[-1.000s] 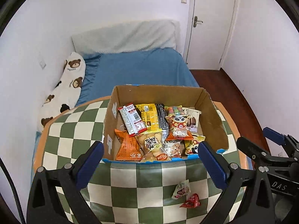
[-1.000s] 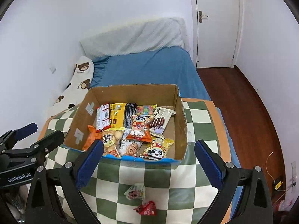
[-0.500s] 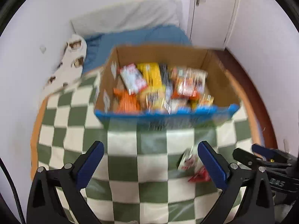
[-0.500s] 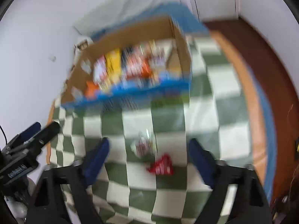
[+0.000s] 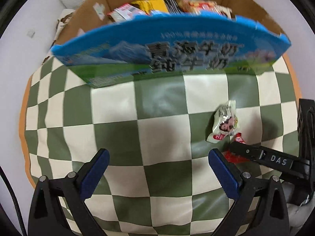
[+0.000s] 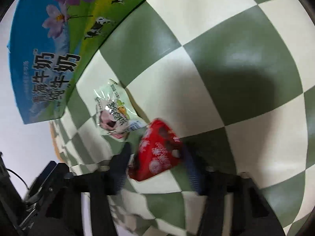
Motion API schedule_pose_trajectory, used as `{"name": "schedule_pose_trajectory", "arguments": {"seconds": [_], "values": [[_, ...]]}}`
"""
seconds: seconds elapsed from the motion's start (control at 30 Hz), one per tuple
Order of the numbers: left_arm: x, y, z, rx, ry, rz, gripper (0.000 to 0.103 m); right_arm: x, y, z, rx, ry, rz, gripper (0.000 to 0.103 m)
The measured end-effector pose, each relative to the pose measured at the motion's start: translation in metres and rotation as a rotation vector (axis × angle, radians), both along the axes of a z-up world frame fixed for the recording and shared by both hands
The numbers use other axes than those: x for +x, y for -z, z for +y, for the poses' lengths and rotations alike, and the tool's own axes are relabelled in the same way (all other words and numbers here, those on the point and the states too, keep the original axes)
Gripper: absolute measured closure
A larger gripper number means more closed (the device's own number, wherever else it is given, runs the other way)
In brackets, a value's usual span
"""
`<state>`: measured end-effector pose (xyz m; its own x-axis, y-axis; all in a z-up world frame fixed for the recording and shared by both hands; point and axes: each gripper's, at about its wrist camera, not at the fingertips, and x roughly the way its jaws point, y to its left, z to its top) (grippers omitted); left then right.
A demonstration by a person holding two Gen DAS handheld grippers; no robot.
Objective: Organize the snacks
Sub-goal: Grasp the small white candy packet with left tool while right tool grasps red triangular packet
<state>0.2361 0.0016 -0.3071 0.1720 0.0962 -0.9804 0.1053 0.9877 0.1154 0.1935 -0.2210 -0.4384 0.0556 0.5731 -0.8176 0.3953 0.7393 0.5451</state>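
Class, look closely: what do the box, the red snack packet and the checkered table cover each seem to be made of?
Box: brown corrugated cardboard inside, with a glossy printed outer face.
Red snack packet: thin plastic or foil film, shiny and crinkled.
Checkered table cover: probably wipeable vinyl or oilcloth, judging by its soft sheen and ripples.

The blue front of the cardboard box (image 5: 157,55) carries large dark Chinese characters, upside down in the left wrist view; "牛奶" can be made out, with a small line above starting "100%". The right gripper (image 5: 275,160) bears "DAS" in white. Print on the pale packet (image 6: 114,112) and red packet (image 6: 157,153) is too blurred to read.
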Motion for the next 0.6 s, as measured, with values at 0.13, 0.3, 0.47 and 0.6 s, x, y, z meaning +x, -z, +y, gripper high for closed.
{"name": "schedule_pose_trajectory", "arguments": {"seconds": [0.13,0.3,0.47,0.6], "values": [[0.006,0.005,-0.013,-0.038,0.032,0.012,0.0,-0.007,-0.015,-0.006,-0.087,-0.044,-0.071,0.063],[0.022,0.016,-0.044,-0.054,0.11,0.039,0.0,-0.011,-0.032,-0.03,-0.211,-0.085,-0.117,0.065],[0.035,0.042,-0.081,-0.053,0.202,0.085,0.002,-0.009,-0.034,-0.051,-0.183,-0.054,-0.104,0.065],[0.04,0.066,-0.099,-0.058,0.235,0.148,0.038,-0.011,-0.036,-0.056,-0.154,-0.022,-0.088,0.052]]}}
